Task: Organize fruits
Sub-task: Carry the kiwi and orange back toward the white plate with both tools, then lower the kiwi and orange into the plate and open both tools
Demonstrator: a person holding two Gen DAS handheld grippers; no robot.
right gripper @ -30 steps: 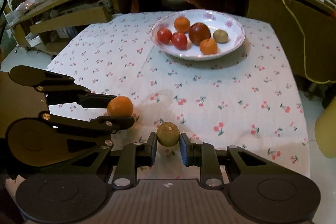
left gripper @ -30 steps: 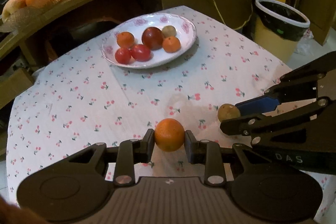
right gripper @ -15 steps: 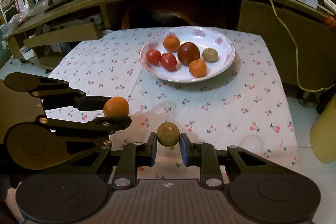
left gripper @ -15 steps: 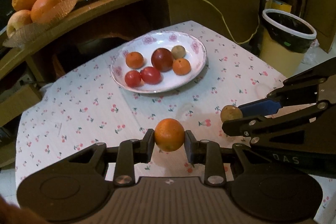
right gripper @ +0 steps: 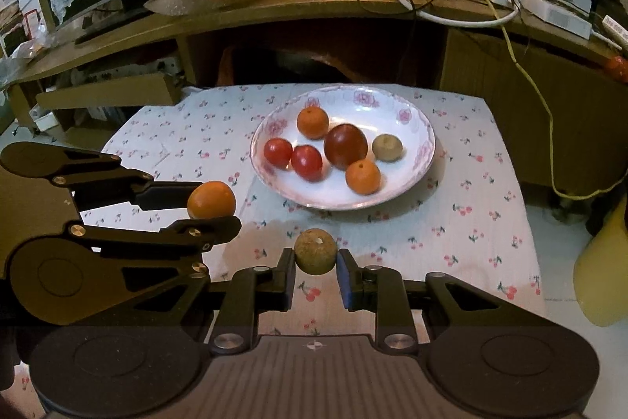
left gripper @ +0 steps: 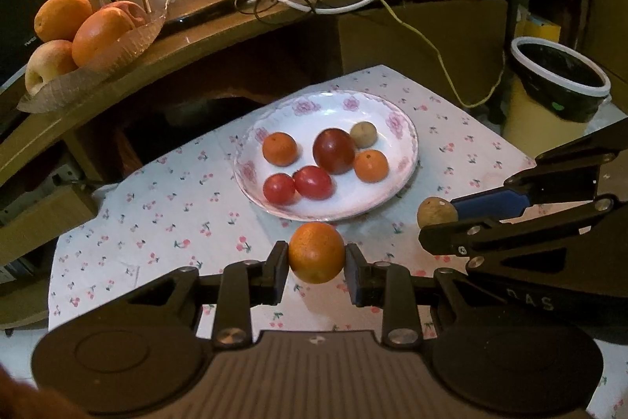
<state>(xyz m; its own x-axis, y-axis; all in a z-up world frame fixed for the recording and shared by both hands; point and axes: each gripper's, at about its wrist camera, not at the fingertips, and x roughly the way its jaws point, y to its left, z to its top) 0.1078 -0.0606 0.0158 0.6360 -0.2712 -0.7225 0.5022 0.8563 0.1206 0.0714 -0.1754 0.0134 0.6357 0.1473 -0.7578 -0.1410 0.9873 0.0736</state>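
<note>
Orange: we are pinching it across its firm middle in the left tool; the right tool is squeezing a small, light brown fruit.

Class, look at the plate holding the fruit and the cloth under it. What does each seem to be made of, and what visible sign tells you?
Plate: probably glazed ceramic; it is glossy white with printed pink flowers round the rim, though melamine could look alike.
Tablecloth: apparently thin matt woven fabric, white with small cherry prints; it shows faint creases and no shine.
</note>
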